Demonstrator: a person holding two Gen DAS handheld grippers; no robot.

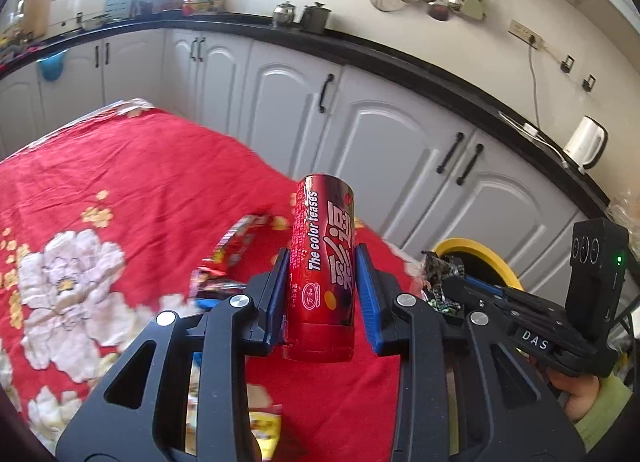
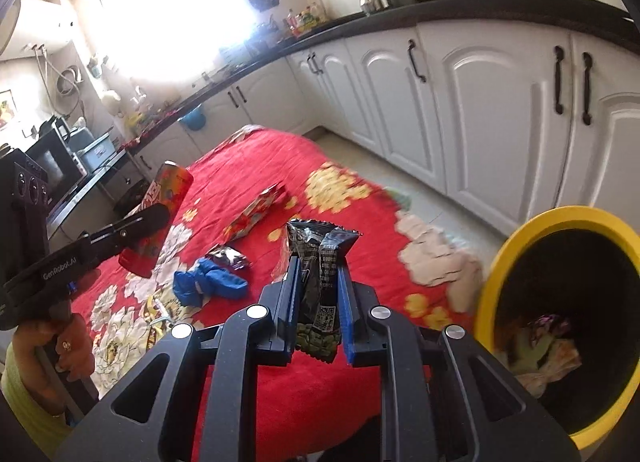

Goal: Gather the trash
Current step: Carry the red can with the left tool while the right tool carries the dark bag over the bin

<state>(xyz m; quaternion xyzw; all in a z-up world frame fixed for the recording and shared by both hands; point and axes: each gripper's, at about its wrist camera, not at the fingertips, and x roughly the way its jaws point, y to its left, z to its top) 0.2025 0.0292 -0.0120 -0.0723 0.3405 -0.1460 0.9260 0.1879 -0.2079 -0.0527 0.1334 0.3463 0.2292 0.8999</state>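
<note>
We are clamping a tall red cylindrical snack can (image 1: 323, 270) in our left hand-held gripper (image 1: 322, 290) and a crumpled black foil wrapper (image 2: 320, 282) in our right hand-held gripper (image 2: 320, 302), both above the red floral-clothed worktop (image 2: 320, 402), beside the yellow-rimmed black bin (image 2: 496, 274).

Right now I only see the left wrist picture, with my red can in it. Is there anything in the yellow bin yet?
Observer: Yes. The right wrist view looks into the yellow bin, and a few crumpled wrappers lie at the bottom.
Operator: What has the other gripper got?
Observer: The right gripper is shut on a black snack packet with a square code printed on it.
Operator: Is more trash left on the cloth?
Observer: Yes. A crumpled blue thing lies on the red cloth, with a small shiny wrapper right beside it.
</note>
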